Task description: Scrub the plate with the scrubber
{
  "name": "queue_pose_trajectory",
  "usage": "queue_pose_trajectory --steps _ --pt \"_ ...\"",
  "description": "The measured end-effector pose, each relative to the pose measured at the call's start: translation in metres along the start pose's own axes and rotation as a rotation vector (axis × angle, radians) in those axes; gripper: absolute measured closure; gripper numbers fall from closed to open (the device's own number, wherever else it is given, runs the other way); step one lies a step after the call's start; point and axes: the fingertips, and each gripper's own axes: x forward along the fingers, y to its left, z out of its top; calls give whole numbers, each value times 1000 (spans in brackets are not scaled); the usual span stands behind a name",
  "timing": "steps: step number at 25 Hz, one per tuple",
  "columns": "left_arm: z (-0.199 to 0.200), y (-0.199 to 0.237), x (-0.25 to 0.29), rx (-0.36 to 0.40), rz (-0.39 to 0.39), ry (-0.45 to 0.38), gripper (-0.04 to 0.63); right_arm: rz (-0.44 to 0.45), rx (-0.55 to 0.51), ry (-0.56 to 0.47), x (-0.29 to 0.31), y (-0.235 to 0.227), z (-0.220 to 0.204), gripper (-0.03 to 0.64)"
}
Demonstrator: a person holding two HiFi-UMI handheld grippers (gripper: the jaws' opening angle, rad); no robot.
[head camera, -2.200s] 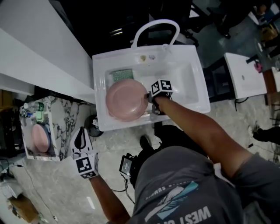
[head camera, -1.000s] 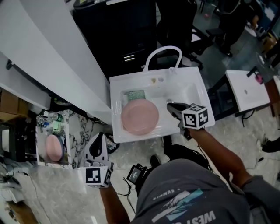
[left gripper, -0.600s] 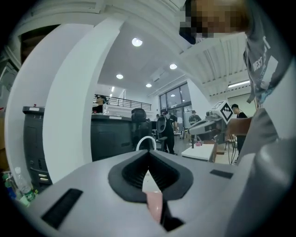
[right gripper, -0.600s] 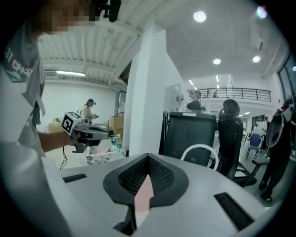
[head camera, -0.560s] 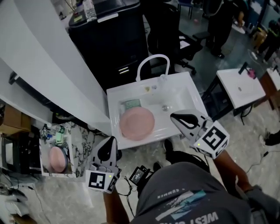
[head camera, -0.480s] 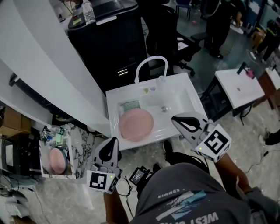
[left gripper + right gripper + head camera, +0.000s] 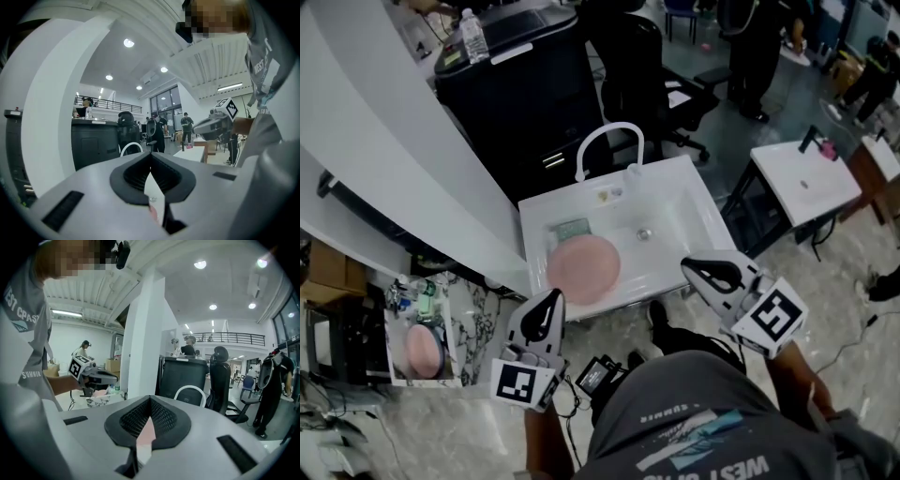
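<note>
- The left tongs (image 7: 553, 296) are closer to the sink (image 7: 698, 211) than they were a moment ago. They now hang over the floor (image 7: 623, 323), by the sink's front left corner, with the marble counter (image 7: 467, 314) on their left.
- Their two jaws are pressed together, and nothing is in them.
- The plate (image 7: 583, 268) has not moved. It lies in the left half of the sink, as it did before.
- The right tongs (image 7: 686, 266) were at the plate's rim a little while ago. Now they are up out of the sink, just in front of its right front corner.
- Their jaws are closed too, and they hold nothing.
- The plate sits close to the left wall and the front wall of the sink.
- The right half of the sink is open white bottom around the drain (image 7: 644, 233).
- The tap (image 7: 605, 141) bends in a hoop over the back rim.
- The plate is pink and round, so it has no long side. It lies flat with its face up.
- The scrubber (image 7: 573, 229) is a green pad. It lies flat just behind the plate, near the back wall.
- Its long side runs left to right across the sink.
- I cannot tell if the scrubber touches the plate.
</note>
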Motion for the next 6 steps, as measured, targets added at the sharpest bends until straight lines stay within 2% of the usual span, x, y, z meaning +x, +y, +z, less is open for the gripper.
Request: queue_pose_trajectory --steps 6 --pt "-2 -16 4 8 -4 7 592 0 9 -13 -12 -5 -5 588"
